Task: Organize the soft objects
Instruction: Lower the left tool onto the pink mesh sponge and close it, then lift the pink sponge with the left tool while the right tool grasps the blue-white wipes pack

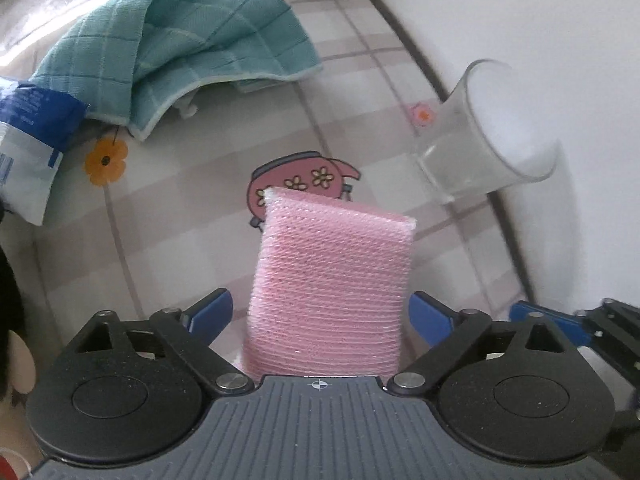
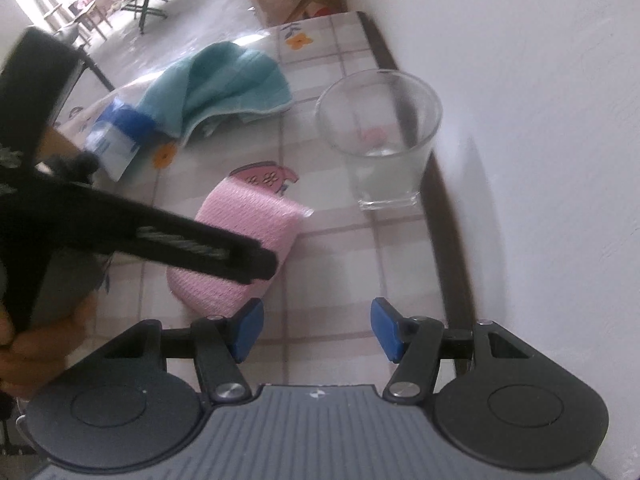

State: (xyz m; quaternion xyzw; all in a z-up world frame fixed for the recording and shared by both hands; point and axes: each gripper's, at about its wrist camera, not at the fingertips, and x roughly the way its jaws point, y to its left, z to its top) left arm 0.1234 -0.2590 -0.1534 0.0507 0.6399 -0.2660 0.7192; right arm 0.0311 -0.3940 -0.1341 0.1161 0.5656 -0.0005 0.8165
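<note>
My left gripper (image 1: 320, 316) is shut on a pink sponge (image 1: 332, 280), held upright between its blue pads above the flowered tablecloth. The sponge also shows in the right wrist view (image 2: 244, 232), with the left gripper's black arm across it. My right gripper (image 2: 316, 328) is open and empty, its blue pads apart just right of the sponge. A crumpled teal towel (image 1: 180, 44) lies farther back on the table; it also shows in the right wrist view (image 2: 224, 84).
A clear drinking glass (image 1: 484, 132) stands near the table's right edge by the white wall, also in the right wrist view (image 2: 380, 136). A blue and white packet (image 1: 32, 140) lies at the left beside the towel. The tablecloth (image 2: 332, 268) runs to the wall.
</note>
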